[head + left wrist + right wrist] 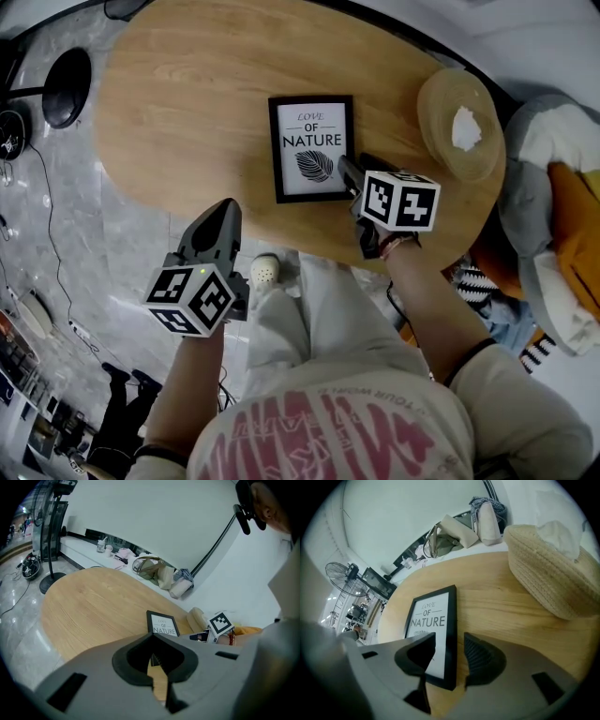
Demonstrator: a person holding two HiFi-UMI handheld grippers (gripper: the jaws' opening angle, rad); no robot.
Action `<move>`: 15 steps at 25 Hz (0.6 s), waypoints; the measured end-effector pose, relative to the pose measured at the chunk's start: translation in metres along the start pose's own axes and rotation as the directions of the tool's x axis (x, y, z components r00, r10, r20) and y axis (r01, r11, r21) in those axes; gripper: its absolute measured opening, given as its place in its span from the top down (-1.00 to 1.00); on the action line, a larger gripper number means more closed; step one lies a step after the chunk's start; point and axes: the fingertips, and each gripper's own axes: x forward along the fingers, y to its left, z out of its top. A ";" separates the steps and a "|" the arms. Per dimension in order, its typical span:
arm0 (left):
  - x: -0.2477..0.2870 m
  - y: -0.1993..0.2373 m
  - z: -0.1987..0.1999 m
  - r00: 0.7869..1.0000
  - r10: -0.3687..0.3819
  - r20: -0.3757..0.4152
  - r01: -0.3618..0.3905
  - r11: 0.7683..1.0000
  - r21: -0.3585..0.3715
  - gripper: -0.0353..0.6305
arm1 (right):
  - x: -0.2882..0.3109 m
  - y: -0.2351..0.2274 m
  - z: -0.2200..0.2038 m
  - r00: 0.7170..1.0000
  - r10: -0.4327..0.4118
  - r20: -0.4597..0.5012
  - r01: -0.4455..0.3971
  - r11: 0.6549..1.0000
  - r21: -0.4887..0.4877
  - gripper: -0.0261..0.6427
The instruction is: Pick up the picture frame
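A black picture frame (312,147) with a white "LOVE OF NATURE" print lies flat on the oval wooden table (187,103). My right gripper (351,174) is open at the frame's near right corner. In the right gripper view the frame's (431,618) black right edge runs between the jaws of the right gripper (449,639), and the pads stand clear of it on both sides. My left gripper (225,210) is shut and empty, hanging over the table's near edge, left of the frame. From the left gripper (153,654) view the frame (163,624) lies ahead.
A woven straw basket (459,127) holding white tissue sits at the table's right end, close to my right gripper. A fan base (66,86) stands on the floor at left. Cushions and cloth (562,206) lie to the right. Bags (154,571) rest on a far ledge.
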 end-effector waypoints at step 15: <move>-0.011 -0.005 -0.004 1.000 -0.006 0.007 0.006 1.000 -0.029 0.88 | 0.007 -0.003 -0.006 0.978 -0.203 -0.057 0.198 0.977 -0.078 0.58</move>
